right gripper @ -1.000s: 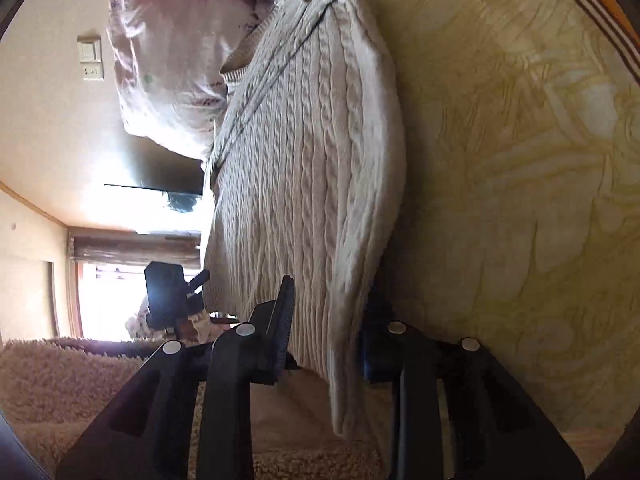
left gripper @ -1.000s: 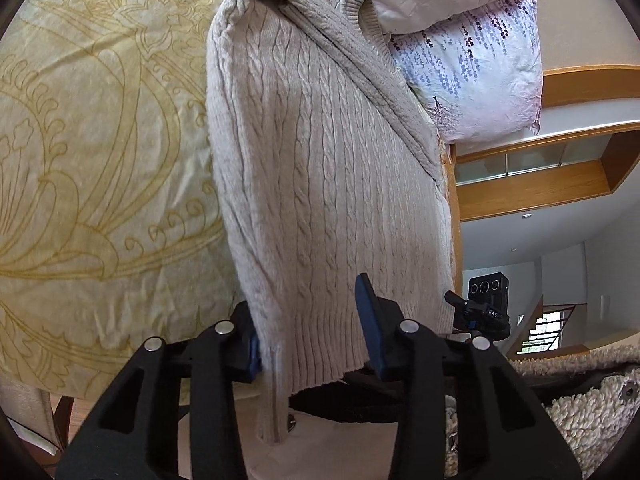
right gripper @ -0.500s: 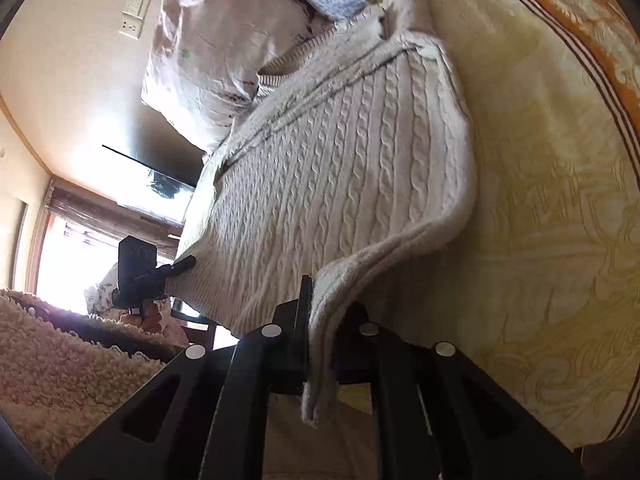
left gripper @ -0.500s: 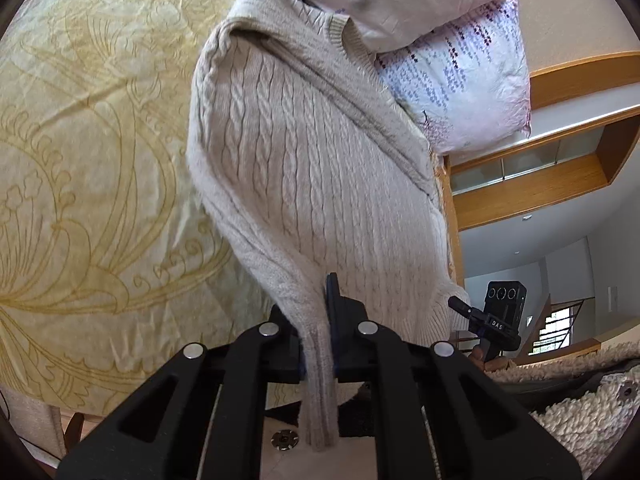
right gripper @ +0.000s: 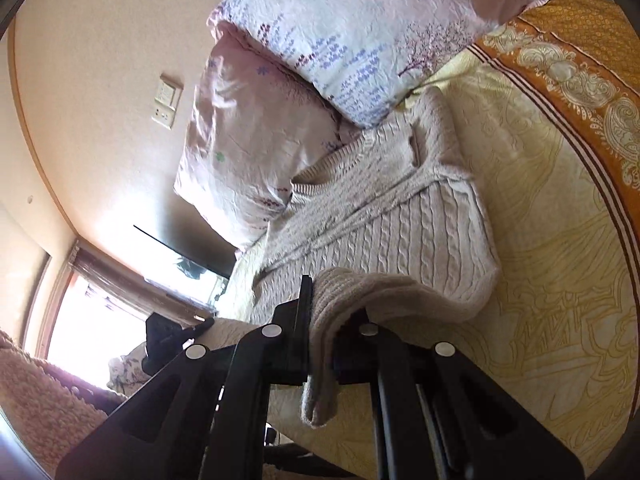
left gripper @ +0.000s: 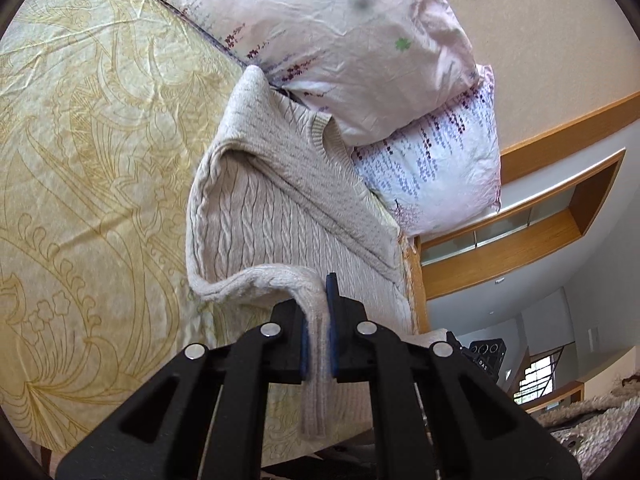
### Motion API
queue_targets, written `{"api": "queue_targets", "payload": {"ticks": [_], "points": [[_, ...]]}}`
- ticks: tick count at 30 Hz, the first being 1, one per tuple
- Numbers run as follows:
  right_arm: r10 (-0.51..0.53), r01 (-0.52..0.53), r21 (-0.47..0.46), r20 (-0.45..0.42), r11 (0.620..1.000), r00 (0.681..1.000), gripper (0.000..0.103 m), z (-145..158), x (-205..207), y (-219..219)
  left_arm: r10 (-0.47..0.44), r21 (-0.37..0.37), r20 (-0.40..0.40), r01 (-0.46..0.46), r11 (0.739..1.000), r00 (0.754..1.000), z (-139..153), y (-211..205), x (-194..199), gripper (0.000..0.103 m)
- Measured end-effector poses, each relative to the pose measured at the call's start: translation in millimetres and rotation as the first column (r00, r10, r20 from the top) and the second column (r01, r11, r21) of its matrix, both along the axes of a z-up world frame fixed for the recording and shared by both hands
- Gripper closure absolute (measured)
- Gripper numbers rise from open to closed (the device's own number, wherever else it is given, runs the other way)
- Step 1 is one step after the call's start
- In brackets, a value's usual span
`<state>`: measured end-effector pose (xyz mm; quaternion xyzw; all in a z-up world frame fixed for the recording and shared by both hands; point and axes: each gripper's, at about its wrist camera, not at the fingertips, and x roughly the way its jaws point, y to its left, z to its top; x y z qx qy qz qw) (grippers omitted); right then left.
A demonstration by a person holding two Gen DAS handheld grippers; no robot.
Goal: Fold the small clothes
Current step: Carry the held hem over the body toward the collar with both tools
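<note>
A beige cable-knit sweater lies on the yellow patterned bedspread, its neck toward the pillows. My left gripper is shut on one corner of its hem, lifted and curled back over the body. In the right wrist view my right gripper is shut on the other hem corner of the sweater, likewise raised above the bedspread. A short flap of hem hangs down behind each pair of fingers.
Two floral pillows are stacked right behind the sweater's neck, also in the right wrist view. A wooden bed frame edges the mattress. An orange patterned border runs along the bedspread. A fluffy rug lies on the floor.
Both grippers closed on the sweater's hem corners, then lifted and carried the hem toward the neck. The lower part now curls over the body.
</note>
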<state>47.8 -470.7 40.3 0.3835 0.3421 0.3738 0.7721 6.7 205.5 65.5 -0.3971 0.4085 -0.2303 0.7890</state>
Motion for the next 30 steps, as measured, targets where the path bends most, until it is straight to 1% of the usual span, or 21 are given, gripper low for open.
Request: {"api": "queue_targets", "payload": {"ticks": [3,4,6,9,12,15,18,20,21,22,23,24,25,26,27,28,29,30], "points": [[-0.067,0.062,0.087,0.061,0.994,0.996,0.095,12.2,3.9,-0.5,0.047,-0.027,0.041,-0.046,0.999,0.998,7.9,4.5,6.0,0.096],[-0.085,0.077,0.114,0.069,0.990,0.994,0.095,13.0,5.4,0.5,0.057,-0.028,0.052,-0.055,0.998,0.997,9.5,3.9,8.7,0.096],[-0.102,0.090,0.165,0.062,0.982,0.993,0.095,11.7,11.8,5.3,0.053,-0.008,0.048,-0.052,0.999,0.997,9.9,0.2,15.9,0.096],[-0.095,0.083,0.162,0.065,0.983,0.993,0.095,13.2,17.9,7.1,0.018,0.034,0.031,-0.019,0.999,0.999,6.7,-4.9,25.3,0.096],[-0.102,0.088,0.173,0.071,0.981,0.992,0.095,16.0,22.5,5.7,-0.009,0.067,0.040,0.007,0.998,0.999,8.8,-7.9,32.0,0.096],[-0.113,0.097,0.181,0.081,0.979,0.990,0.095,19.5,26.5,6.1,-0.042,0.086,0.076,0.036,0.996,0.996,17.2,-9.9,38.4,0.097],[-0.124,0.106,0.176,0.096,0.979,0.988,0.095,24.3,30.7,7.2,-0.063,0.083,0.117,0.054,0.995,0.991,28.3,-9.0,47.7,0.097],[-0.129,0.110,0.162,0.113,0.981,0.985,0.095,29.3,34.5,7.7,-0.097,0.141,0.145,0.077,0.987,0.985,38.6,-13.0,54.5,0.097],[-0.129,0.111,0.148,0.120,0.983,0.984,0.095,31.9,37.3,8.1,-0.134,0.194,0.157,0.103,0.976,0.978,44.5,-17.7,57.8,0.097],[-0.125,0.109,0.130,0.126,0.986,0.984,0.095,34.7,40.0,8.9,-0.184,0.261,0.166,0.136,0.956,0.969,50.7,-24.4,60.4,0.097],[-0.118,0.104,0.109,0.134,0.989,0.984,0.095,37.6,42.4,10.2,-0.237,0.330,0.168,0.172,0.928,0.957,55.9,-31.8,62.7,0.097],[-0.109,0.097,0.092,0.139,0.991,0.984,0.095,39.7,44.7,11.9,-0.294,0.398,0.164,0.210,0.893,0.942,60.2,-40.0,64.8,0.097],[-0.101,0.091,0.076,0.143,0.993,0.985,0.095,41.4,46.3,13.6,-0.352,0.460,0.151,0.249,0.852,0.924,62.7,-48.0,66.0,0.097],[-0.092,0.084,0.064,0.144,0.994,0.985,0.095,42.2,48.0,15.1,-0.398,0.503,0.136,0.283,0.816,0.907,63.5,-53.8,66.4,0.097],[-0.088,0.080,0.057,0.144,0.995,0.986,0.095,42.7,48.8,16.5,-0.434,0.529,0.123,0.311,0.789,0.892,62.7,-57.1,65.7,0.097],[-0.086,0.079,0.052,0.142,0.995,0.986,0.095,42.4,49.6,17.8,-0.463,0.540,0.111,0.337,0.771,0.879,61.6,-59.2,66.1,0.097],[-0.085,0.079,0.051,0.139,0.996,0.987,0.095,41.8,50.4,18.7,-0.485,0.545,0.104,0.358,0.758,0.868,60.4,-60.4,66.1,0.098],[-0.085,0.079,0.051,0.137,0.996,0.987,0.095,41.0,51.4,19.6,-0.498,0.545,0.104,0.370,0.753,0.861,60.2,-60.7,65.8,0.098]]}}
